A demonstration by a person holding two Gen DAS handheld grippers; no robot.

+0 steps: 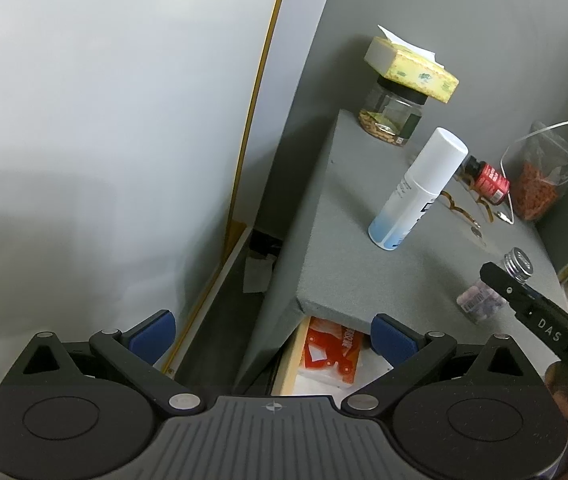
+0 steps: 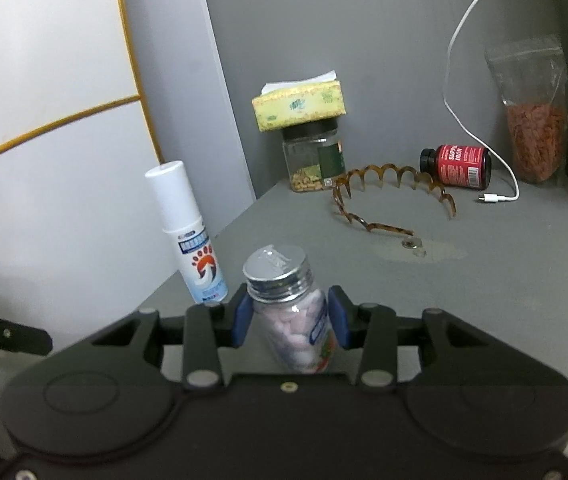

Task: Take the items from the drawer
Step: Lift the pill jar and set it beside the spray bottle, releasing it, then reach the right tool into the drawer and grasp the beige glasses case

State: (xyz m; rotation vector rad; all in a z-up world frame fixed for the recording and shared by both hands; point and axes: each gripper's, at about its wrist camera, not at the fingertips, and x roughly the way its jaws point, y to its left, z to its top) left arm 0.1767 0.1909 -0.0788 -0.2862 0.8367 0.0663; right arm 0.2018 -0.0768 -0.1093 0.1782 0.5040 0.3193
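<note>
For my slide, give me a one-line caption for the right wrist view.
Right gripper clamps a silver-capped pill bottle above the grey tabletop, beside a white spray bottle.

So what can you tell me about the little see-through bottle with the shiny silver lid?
The small clear plastic bottle with a ribbed silver screw cap is full of pale pink-white tablets and bears a blue, red and green label. It leans slightly and sits between the blue pads of the right gripper, which clamp its sides, above the grey tabletop. A barcode shows from the other side.
</note>
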